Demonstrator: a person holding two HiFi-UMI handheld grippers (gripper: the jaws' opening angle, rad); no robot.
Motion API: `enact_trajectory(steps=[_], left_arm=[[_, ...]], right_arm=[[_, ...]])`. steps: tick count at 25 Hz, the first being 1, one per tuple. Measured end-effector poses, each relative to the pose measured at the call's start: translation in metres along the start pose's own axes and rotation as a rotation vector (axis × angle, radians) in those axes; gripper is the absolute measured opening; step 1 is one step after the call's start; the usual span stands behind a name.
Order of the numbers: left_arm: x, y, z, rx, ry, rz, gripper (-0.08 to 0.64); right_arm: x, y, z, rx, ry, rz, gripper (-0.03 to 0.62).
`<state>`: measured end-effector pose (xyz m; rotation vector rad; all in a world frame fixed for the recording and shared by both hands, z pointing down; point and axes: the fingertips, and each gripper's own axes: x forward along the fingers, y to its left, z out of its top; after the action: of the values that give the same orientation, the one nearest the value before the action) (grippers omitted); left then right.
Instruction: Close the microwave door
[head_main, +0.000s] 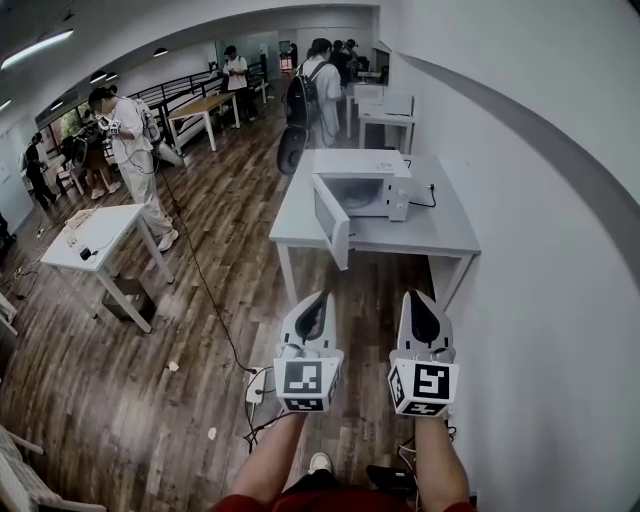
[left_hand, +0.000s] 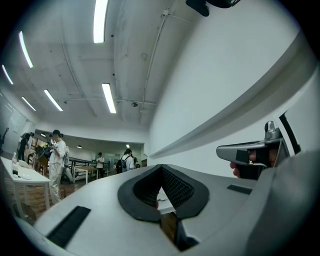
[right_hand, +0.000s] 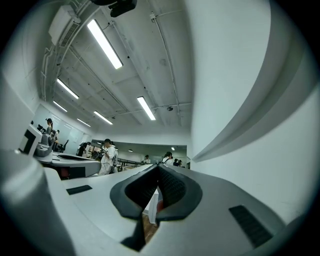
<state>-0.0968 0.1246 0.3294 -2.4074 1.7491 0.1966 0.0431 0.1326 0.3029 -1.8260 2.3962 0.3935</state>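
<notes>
- Microwave (head_main: 372, 190) cavity dim, unreadable; door (head_main: 333, 222) stands open toward 7 o'clock, overhanging desk (head_main: 445, 235) edge.
- Left hand-held gripper (head_main: 320, 297), right hand-held gripper (head_main: 416, 297): jaws together, well short of desk.

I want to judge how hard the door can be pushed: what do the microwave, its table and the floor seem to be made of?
Microwave: white shell, painted metal or plastic, smooth and faintly glossy; its open door looks the same.
Table: flat matte grey top, probably laminate or painted board.
Floor: brown wood-look planks with visible seams and a slight sheen.
</notes>
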Motion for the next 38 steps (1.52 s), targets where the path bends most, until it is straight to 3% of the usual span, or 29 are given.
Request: enact_trajectory(steps=[9, 19, 38], left_arm=[[0.056, 0.053, -0.013, -0.019, -0.013, -0.016, 0.026], [0.097, 0.066, -0.031, -0.029, -0.005, -0.045, 0.026], [0.251, 0.028, -0.058, 0.020, 0.007, -0.014, 0.026]], right_arm=[[0.073, 0.017, -0.016, -0.027, 0.002, -0.017, 0.026], [0.109, 0.008, -0.033, -0.031, 0.003, -0.048, 0.026], [0.225, -0.101, -0.082, 0.012, -0.004, -0.001, 0.026]])
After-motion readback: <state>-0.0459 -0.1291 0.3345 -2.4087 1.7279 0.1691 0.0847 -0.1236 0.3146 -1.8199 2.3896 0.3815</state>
